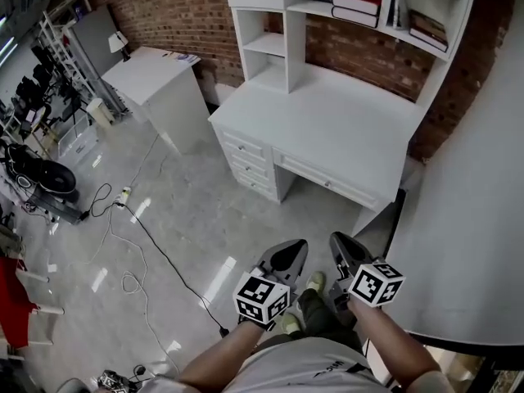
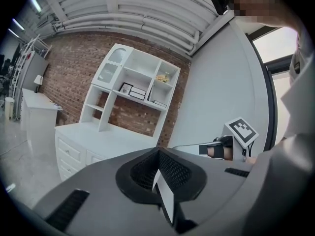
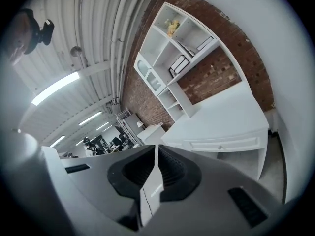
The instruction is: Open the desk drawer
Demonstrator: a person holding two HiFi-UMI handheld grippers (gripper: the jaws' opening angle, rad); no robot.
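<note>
The left claw (image 1: 286, 258) is pressed together, jaw tips meeting with nothing between them; its own view (image 2: 158, 155) shows the same. The right claw (image 1: 347, 252) is likewise pressed together and empty, seen plainly in the right gripper view (image 3: 156, 150). Both sit side by side in the lower middle of the head view, held over the floor (image 1: 180, 219), well apart from the desk (image 1: 327, 109) above them in the frame. The wide drawer (image 1: 326, 182) (image 3: 224, 145) under the desk top is closed, its knob at the middle. Three small drawers (image 1: 246, 164) stack to its left in the picture. A white shelf unit (image 1: 286, 31) with books (image 1: 359, 5) stands on the desk against the brick wall (image 1: 164, 6). A black cable (image 1: 155, 252) trails across the floor at lower left.
</note>
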